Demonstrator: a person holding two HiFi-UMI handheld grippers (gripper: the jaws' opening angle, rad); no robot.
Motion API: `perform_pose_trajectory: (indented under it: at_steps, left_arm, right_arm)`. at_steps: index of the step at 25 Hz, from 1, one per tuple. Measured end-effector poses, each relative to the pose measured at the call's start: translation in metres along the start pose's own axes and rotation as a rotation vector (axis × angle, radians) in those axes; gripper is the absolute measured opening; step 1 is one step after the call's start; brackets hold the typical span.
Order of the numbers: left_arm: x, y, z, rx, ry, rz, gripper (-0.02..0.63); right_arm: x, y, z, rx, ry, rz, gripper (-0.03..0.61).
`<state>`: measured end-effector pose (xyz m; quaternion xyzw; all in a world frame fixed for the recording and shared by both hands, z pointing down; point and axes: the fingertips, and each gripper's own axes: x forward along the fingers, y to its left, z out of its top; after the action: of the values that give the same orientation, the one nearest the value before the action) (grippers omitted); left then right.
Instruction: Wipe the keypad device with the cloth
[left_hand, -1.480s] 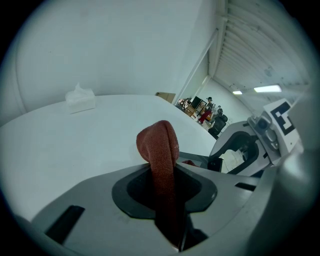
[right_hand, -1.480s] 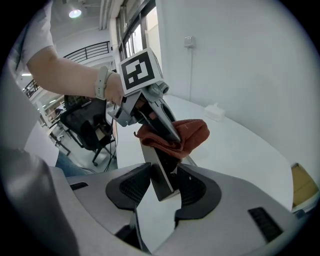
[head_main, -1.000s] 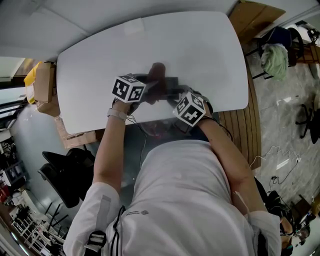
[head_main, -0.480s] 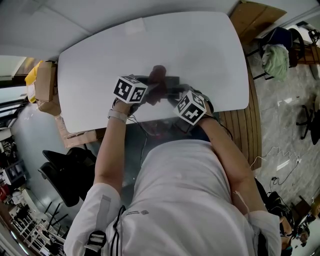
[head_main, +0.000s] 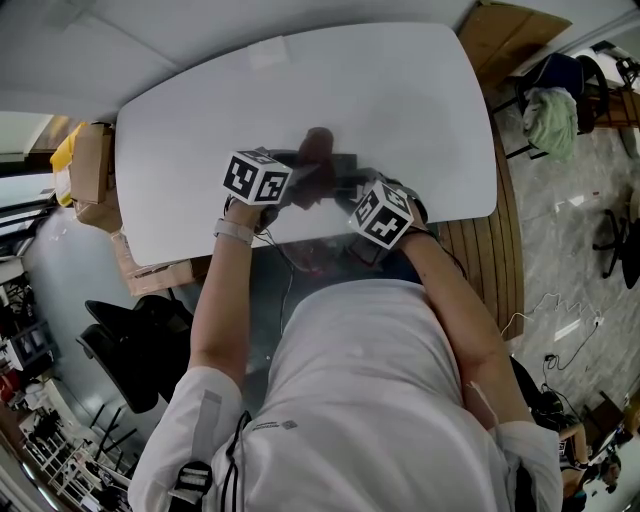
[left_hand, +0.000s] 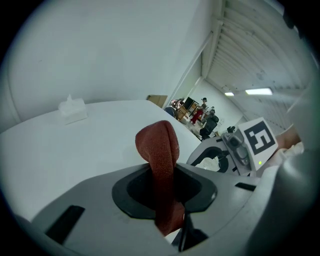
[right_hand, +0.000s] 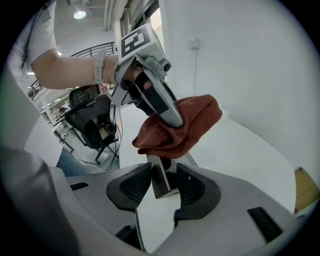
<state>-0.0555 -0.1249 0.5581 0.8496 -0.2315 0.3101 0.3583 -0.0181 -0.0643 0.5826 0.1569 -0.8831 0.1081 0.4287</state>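
My left gripper (head_main: 298, 182) is shut on a rust-red cloth (left_hand: 159, 150), which stands up folded between its jaws. In the right gripper view the cloth (right_hand: 182, 125) drapes over the top of the keypad device (right_hand: 161, 179), a thin grey slab held upright. My right gripper (right_hand: 163, 184) is shut on the device's lower end. The left gripper (right_hand: 159, 102) presses the cloth against the device from above. In the head view both grippers meet over the front edge of the white table (head_main: 200, 120), with the cloth (head_main: 316, 146) and the dark device (head_main: 345, 172) between them.
A small white object (head_main: 268, 52) lies at the table's far side. Cardboard boxes (head_main: 88, 165) stand left of the table, a black office chair (head_main: 130, 340) below them. Another chair with a green cloth (head_main: 550, 115) stands at the right.
The left gripper with the cloth shifted slightly right and then back left against the device. The right gripper and the device barely moved.
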Motion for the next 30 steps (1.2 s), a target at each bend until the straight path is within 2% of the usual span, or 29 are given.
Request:
perform_pose_trajectory:
  at_steps: [5,12,19,24,30]
  left_arm:
    - [0.000,0.006,0.004,0.025,0.013,0.032,0.095]
    - [0.033,0.013,-0.020,0.032,0.135,0.023,0.095]
    - [0.047,0.022,-0.021,0.072,0.169,0.073,0.095]
    - [0.062,0.040,-0.017,0.071,0.177,0.105,0.095]
    - [0.074,0.045,-0.014,0.064,0.218,0.085,0.095]
  right_arm:
    - [0.002,0.001,0.001,0.004,-0.004,0.001,0.164]
    - [0.001,0.001,0.002,0.013,-0.003,-0.001,0.164]
    - [0.002,0.002,0.001,0.019,0.000,0.011,0.166]
    - [0.003,0.001,0.001,0.023,-0.002,0.011,0.165]
    - [0.002,0.001,0.001,0.019,-0.009,0.010,0.165]
